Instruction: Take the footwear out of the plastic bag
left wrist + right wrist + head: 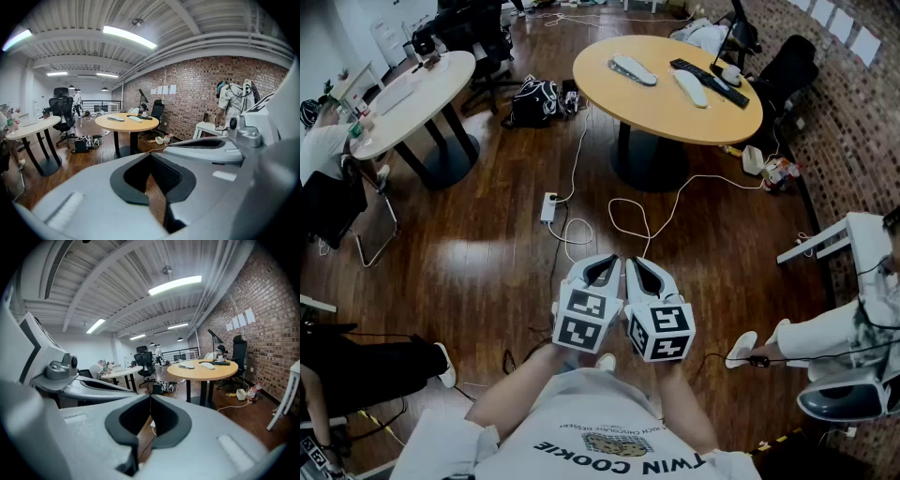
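Observation:
Two pale, flat pieces of footwear [633, 68] [690, 88] lie on the round yellow table [656, 117] far ahead; I cannot tell from here whether plastic wraps them. They also show small in the left gripper view, footwear [116, 118], and in the right gripper view, footwear [207, 365]. My left gripper [612, 260] and right gripper [632, 262] are held side by side close to my chest, over the wooden floor, well short of the table. Left gripper [151, 154] and right gripper [150, 397] both have their jaws shut with nothing between them.
A black keyboard [709, 81] lies on the yellow table. A white round table [422, 89] stands at the left with chairs and seated people. A black bag [534, 98], a power strip [549, 206] and looping cables lie on the floor. A person [839, 323] sits at the right.

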The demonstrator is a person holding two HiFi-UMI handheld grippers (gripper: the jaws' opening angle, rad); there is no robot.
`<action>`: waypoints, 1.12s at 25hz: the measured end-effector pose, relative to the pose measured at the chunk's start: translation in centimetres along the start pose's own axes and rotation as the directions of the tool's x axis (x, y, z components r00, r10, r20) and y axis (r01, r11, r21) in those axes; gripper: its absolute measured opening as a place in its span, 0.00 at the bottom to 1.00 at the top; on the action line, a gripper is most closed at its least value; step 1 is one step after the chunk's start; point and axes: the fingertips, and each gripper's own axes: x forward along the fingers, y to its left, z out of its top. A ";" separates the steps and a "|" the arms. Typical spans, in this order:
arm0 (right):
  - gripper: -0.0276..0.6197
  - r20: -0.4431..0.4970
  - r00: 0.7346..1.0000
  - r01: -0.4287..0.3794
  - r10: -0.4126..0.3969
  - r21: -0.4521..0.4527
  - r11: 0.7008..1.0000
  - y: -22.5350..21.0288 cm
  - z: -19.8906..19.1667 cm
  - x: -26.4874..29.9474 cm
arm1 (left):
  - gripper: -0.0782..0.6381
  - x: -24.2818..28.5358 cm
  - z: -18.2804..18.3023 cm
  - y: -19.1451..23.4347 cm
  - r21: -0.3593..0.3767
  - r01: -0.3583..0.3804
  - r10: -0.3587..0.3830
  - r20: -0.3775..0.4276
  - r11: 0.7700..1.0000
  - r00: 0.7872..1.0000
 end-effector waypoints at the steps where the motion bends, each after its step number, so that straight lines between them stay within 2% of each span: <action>1: 0.05 -0.004 1.000 0.000 0.000 -0.008 1.000 -0.1 0.2 0.9 | 0.12 0.6 0.2 0.8 -0.004 -0.001 0.001 0.000 1.000 1.000; 8: 0.05 -0.015 1.000 0.013 -0.014 -0.044 0.999 -1.4 2.4 9.0 | 0.12 5.9 2.0 7.4 -0.026 0.003 -0.003 0.007 1.000 1.000; 18: 0.05 -0.026 0.996 0.087 -0.088 -0.049 0.995 -1.2 7.9 22.1 | 0.12 12.0 6.7 19.4 -0.039 0.078 -0.077 0.021 0.996 0.997; 28: 0.05 -0.030 0.989 0.142 -0.144 -0.041 0.989 -0.5 10.6 30.3 | 0.12 15.6 9.1 28.0 -0.050 0.120 -0.118 0.035 0.991 0.992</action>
